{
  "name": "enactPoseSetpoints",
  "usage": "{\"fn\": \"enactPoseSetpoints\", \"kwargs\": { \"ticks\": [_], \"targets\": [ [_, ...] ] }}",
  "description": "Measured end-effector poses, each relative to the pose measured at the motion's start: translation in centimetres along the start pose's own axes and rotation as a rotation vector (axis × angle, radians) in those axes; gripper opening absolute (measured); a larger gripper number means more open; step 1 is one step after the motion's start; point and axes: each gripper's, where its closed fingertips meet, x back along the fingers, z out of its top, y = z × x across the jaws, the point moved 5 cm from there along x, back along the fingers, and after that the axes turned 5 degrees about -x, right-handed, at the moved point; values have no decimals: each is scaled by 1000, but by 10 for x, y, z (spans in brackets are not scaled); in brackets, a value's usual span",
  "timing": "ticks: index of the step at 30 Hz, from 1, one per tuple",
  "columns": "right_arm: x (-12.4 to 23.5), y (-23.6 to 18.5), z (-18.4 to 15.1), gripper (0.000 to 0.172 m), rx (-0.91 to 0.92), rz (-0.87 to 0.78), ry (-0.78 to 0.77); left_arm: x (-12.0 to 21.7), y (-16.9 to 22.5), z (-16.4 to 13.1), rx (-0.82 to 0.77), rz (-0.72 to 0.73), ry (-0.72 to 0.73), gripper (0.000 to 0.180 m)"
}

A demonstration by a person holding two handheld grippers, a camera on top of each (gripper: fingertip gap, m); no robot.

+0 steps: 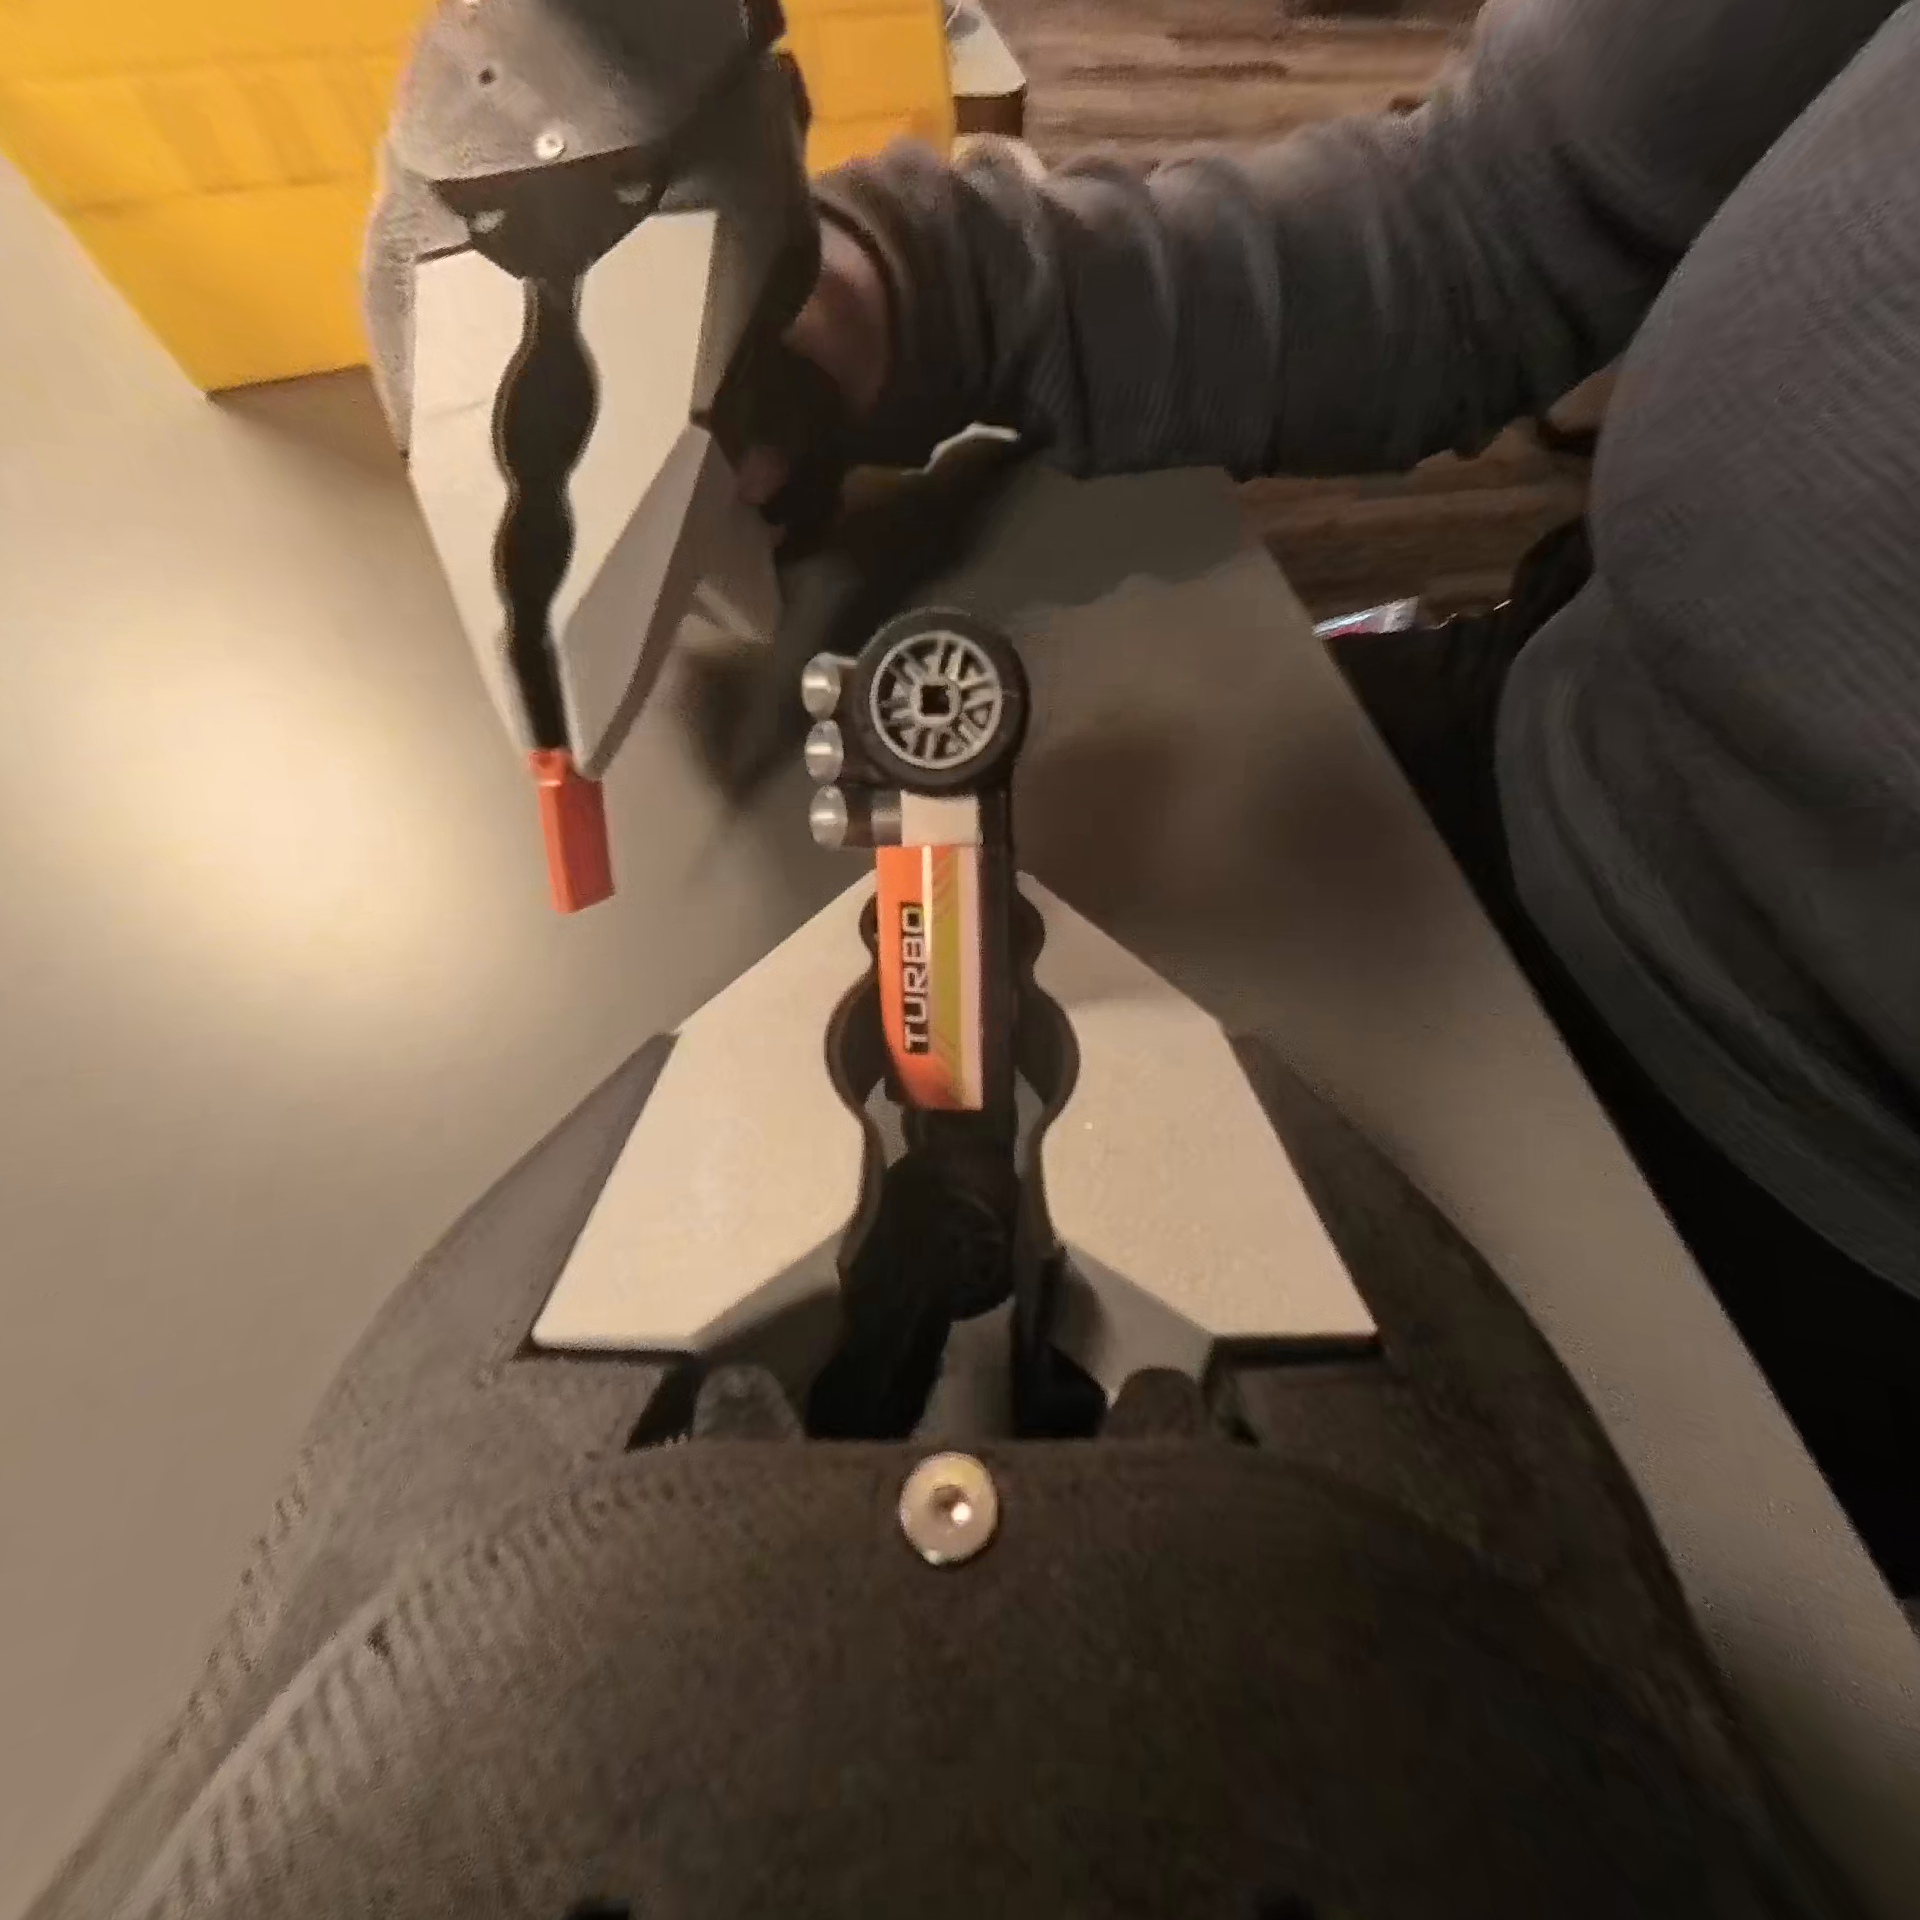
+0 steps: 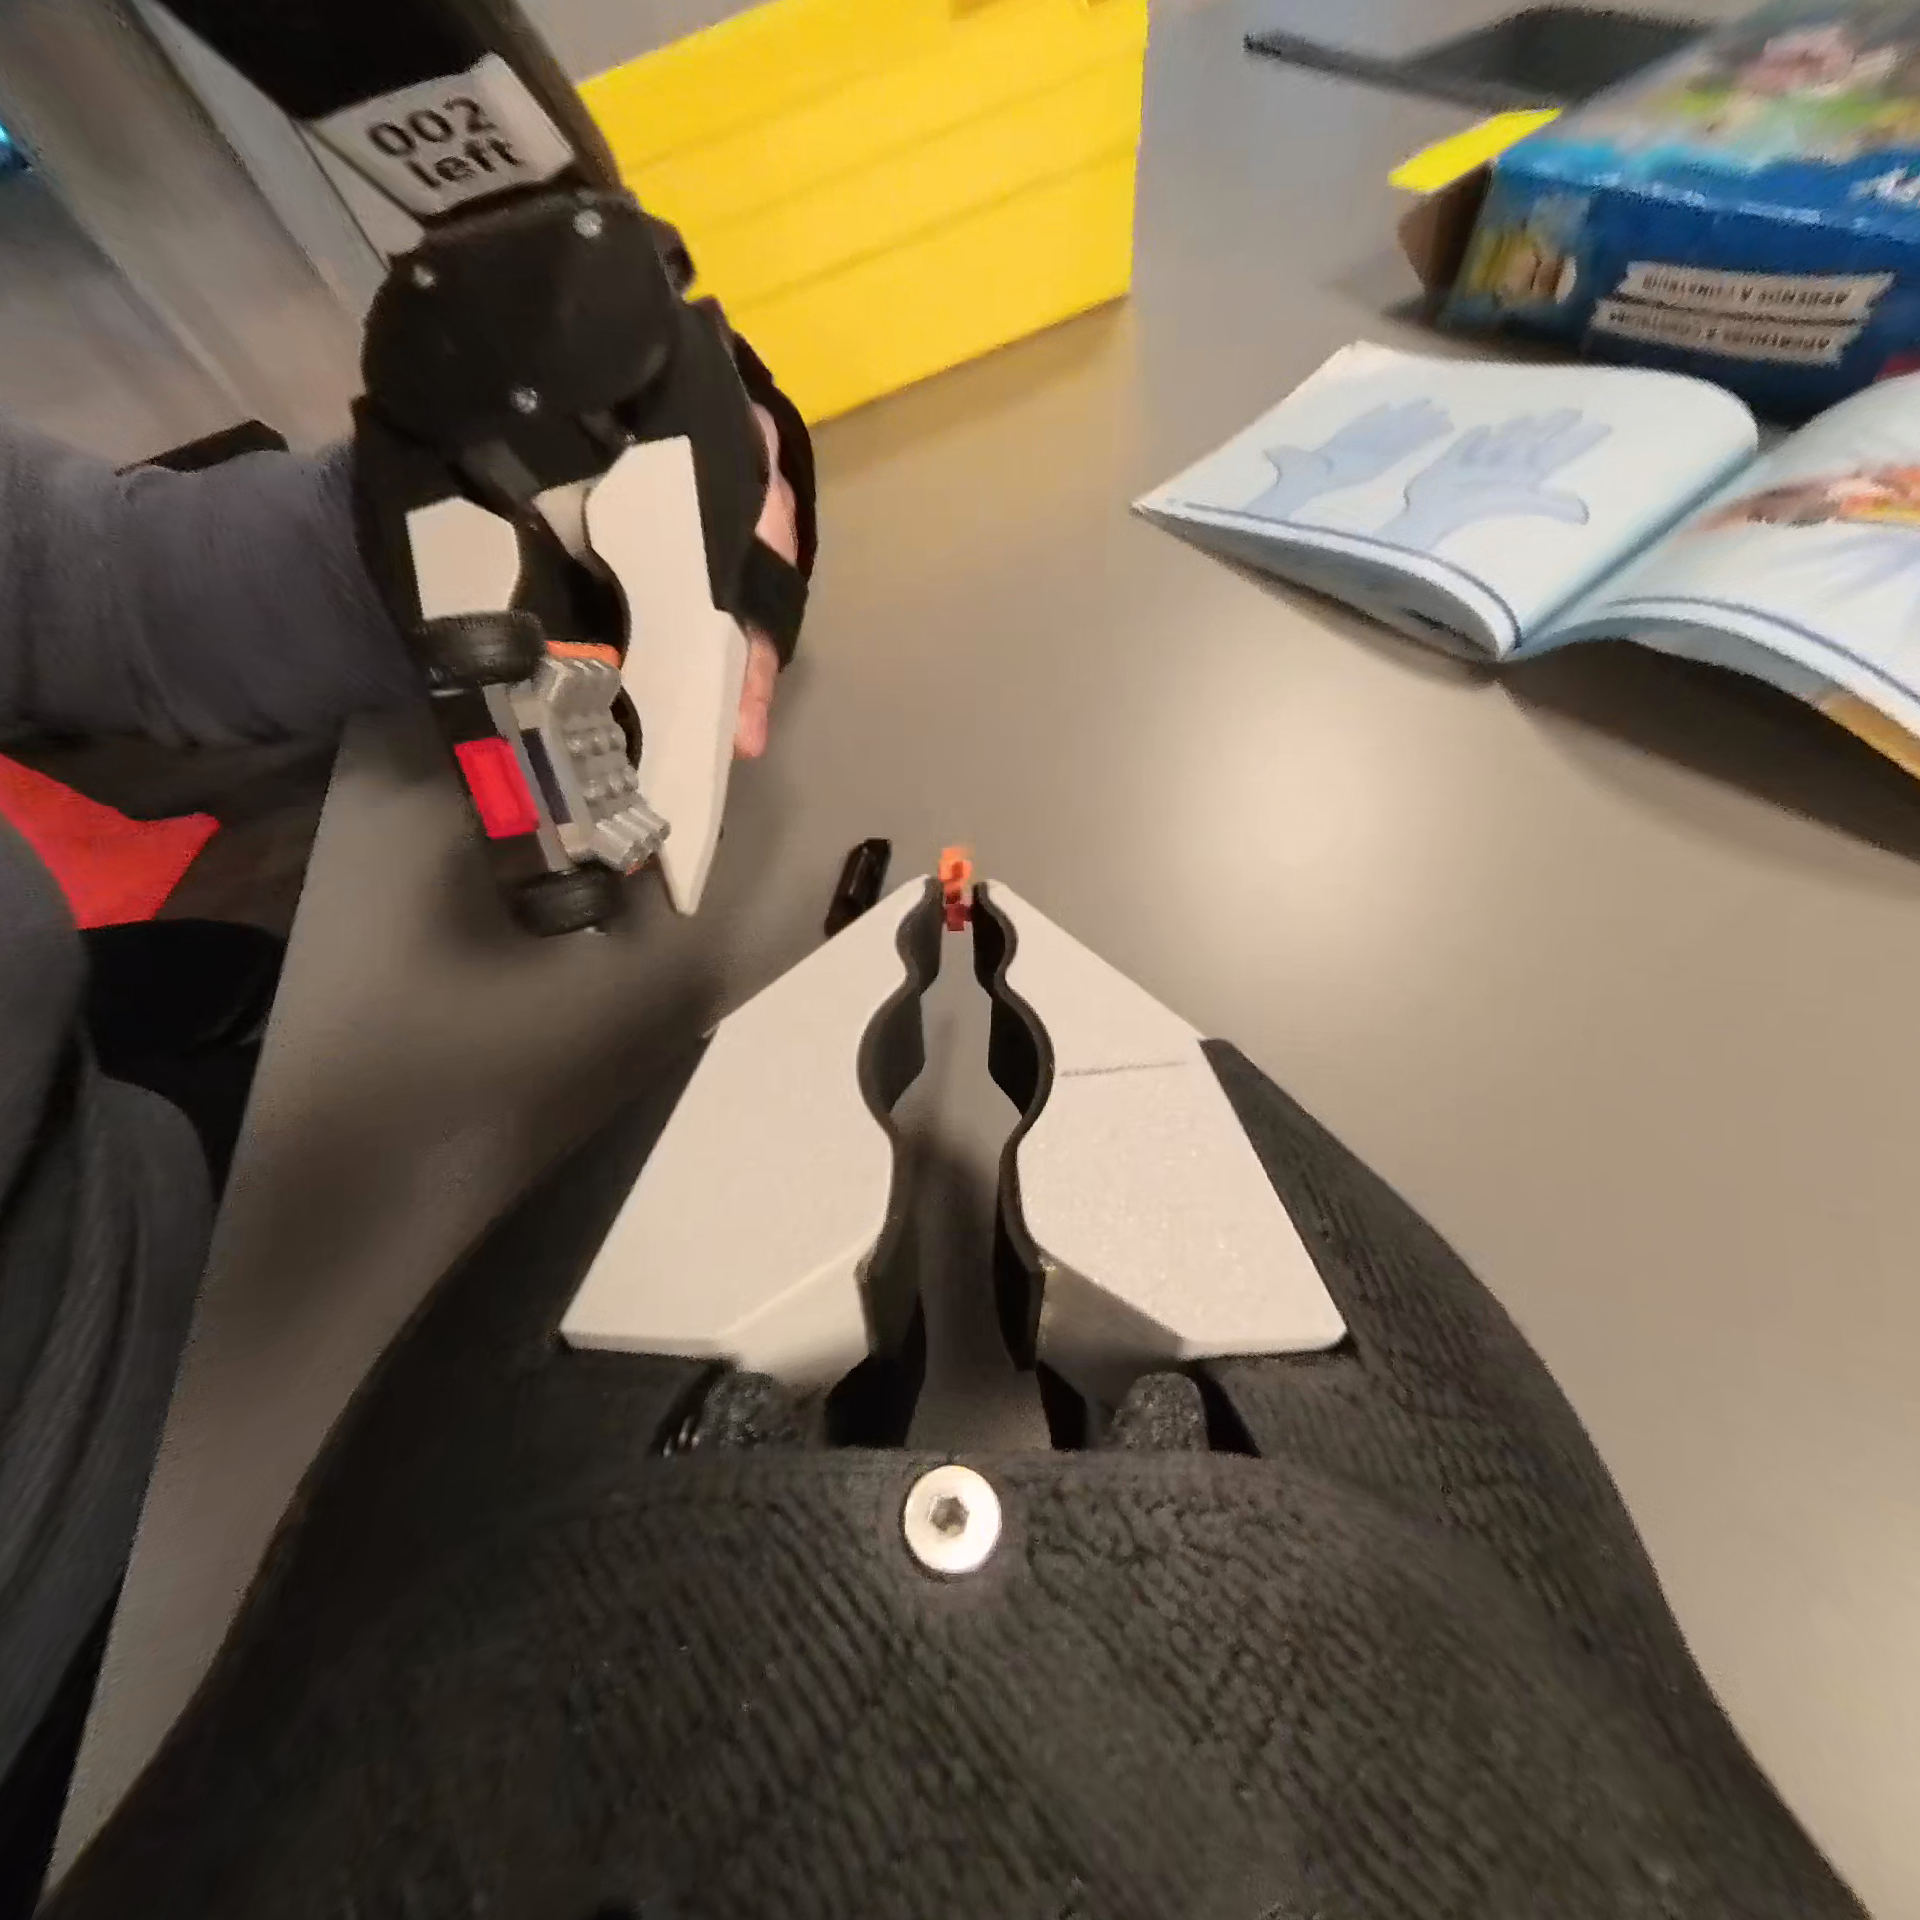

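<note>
Up above the grey table [image 2: 1299, 790], the left gripper [image 1: 940, 977] clamps a brick-built toy car [image 1: 935, 862] lengthwise, one spoked wheel [image 1: 948, 704] sticking out past the tips. Just to its left, the right gripper [image 2: 954, 891] pinches a small orange brick [image 1: 574, 844] at its tips. Bare tabletop spreads ahead; a yellow bin [image 2: 894, 177], open booklet [image 2: 1475, 499] and blue box [image 2: 1704, 208] sit far off, and the table edge runs near the person's grey sleeve [image 1: 1299, 270].
</note>
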Motion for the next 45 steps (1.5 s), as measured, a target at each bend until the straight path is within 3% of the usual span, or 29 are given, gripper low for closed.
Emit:
{"fn": "enactPoseSetpoints", "kwargs": {
  "ticks": [1, 4, 6, 9, 12, 15, 19, 24, 26, 34, 41, 45],
  "targets": [
    [0, 2, 0, 5, -16, -6, -3, 0, -2, -1, -21, 30, -14, 15],
    [3, 6, 2, 42, -70, 1, 33, 3, -11, -1, -122, 152, -11, 16],
    [9, 6, 7, 54, -71, 18, 95, 5, -17, -2, -221, 261, -23, 16],
    [16, -8, 16, 51, 18, 88, 204, 5, -24, -5, -381, 398, -85, 16],
    [9, -28, 15, 42, 121, 157, 201, 8, -33, -4, -541, 573, -145, 16],
    [-1, -33, 15, 38, 150, 144, 176, 17, -46, -6, -763, 803, -305, 16],
    [-5, -37, 20, 20, 246, 56, 225, 19, -52, -4, -947, 933, -425, 16],
    [-9, -34, 22, 13, 282, -36, 232, 13, -55, -11, -1062, 943, -566, 16],
    [-9, -34, 21, 5, 290, -35, 222, 9, -54, -11, -1082, 936, -574, 17],
    [-9, -36, 16, 10, 310, -2, 167, 9, -55, -11, -1067, 941, -577, 17],
    [-12, -36, 10, 3, 359, -48, 101, 4, -52, -16, -1063, 889, -607, 16],
    [4, -32, 23, 0, 339, -102, 239, -4, -48, -27, -1047, 810, -632, 16]
  ]
}}
